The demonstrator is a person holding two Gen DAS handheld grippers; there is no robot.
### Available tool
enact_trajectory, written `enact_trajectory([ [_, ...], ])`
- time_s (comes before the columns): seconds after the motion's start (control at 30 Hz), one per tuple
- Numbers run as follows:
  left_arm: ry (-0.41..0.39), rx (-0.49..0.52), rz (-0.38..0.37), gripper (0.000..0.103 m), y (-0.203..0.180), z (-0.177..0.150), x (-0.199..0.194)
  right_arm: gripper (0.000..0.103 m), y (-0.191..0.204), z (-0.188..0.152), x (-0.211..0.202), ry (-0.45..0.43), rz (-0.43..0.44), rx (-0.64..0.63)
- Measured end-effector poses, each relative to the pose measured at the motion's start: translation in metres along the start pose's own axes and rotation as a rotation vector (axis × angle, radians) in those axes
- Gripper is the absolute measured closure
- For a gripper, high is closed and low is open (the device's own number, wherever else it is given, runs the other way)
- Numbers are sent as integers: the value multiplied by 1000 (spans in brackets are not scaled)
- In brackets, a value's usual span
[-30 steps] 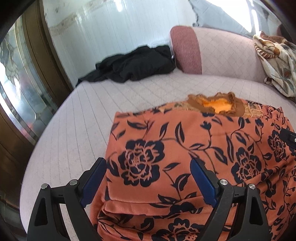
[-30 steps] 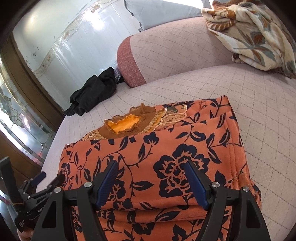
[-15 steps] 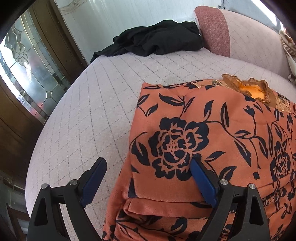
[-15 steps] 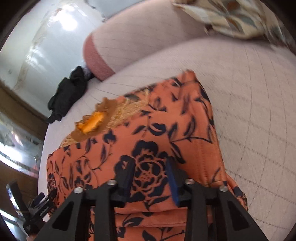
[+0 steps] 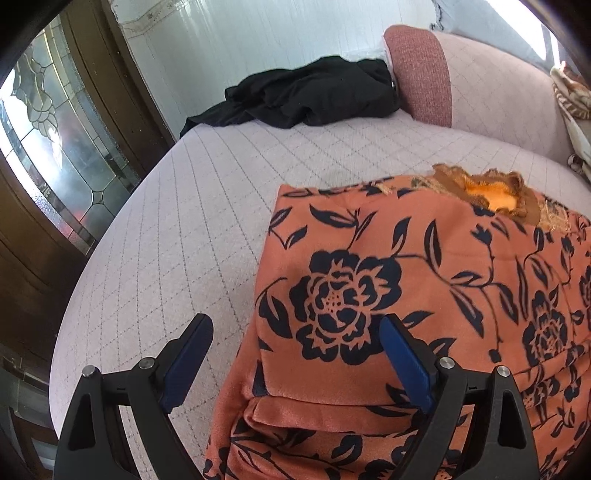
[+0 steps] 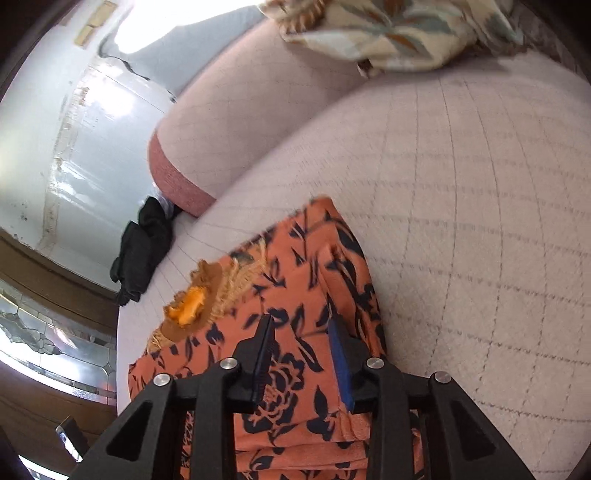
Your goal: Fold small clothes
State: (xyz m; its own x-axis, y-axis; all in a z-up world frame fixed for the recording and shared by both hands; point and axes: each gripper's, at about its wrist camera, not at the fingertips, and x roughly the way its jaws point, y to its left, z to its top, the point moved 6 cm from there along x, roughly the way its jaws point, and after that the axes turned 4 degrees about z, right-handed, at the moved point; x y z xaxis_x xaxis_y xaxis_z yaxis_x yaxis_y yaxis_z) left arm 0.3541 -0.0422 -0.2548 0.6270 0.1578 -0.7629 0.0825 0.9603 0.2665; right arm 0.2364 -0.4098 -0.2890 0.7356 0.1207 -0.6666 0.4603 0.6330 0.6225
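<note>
lying folded on the sofa (image 5: pixel 221 206), the orange floral garment (image 5: pixel 424 280) runs long axis left to right. the right gripper (image 6: pixel 301 354) is nearer, jaws narrowed around its right end, grip uncertain; the left gripper (image 5: pixel 295 354) hangs released over its left edge.

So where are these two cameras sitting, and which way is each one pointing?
Left wrist: sits on the left gripper, looking forward along its wide-open blue fingers at the orange floral garment on the quilted sofa seat.
Right wrist: sits on the right gripper, tilted, looking along its narrowed fingers over the garment's other side toward the sofa back.
Shared: both show the garment, its frayed orange collar, the black clothing and the patterned blanket. No hand shows in either.
</note>
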Motion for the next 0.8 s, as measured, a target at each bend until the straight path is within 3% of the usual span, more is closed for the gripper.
enact_trajectory([
  [0.07,-14,2,-9,11,-1,1,-3,67,7,1,-3,-15,1,-33],
  [0.17,26,41,1,11,-7,-4,6,67,-2,-10,17,89,-70,-26],
  [0.27,34,56,7,11,-10,-6,8,69,0,-11,17,72,-81,-36],
  [0.47,-15,40,-25,11,-10,1,-4,68,38,-23,16,60,15,-147],
  [0.6,29,97,-8,11,-20,-7,8,68,62,-48,26,113,49,-239],
  [0.73,35,86,-14,11,-19,-6,9,67,65,-69,47,211,4,-298],
  [0.8,28,65,-17,11,-16,-5,7,67,66,-71,48,207,-7,-320],
])
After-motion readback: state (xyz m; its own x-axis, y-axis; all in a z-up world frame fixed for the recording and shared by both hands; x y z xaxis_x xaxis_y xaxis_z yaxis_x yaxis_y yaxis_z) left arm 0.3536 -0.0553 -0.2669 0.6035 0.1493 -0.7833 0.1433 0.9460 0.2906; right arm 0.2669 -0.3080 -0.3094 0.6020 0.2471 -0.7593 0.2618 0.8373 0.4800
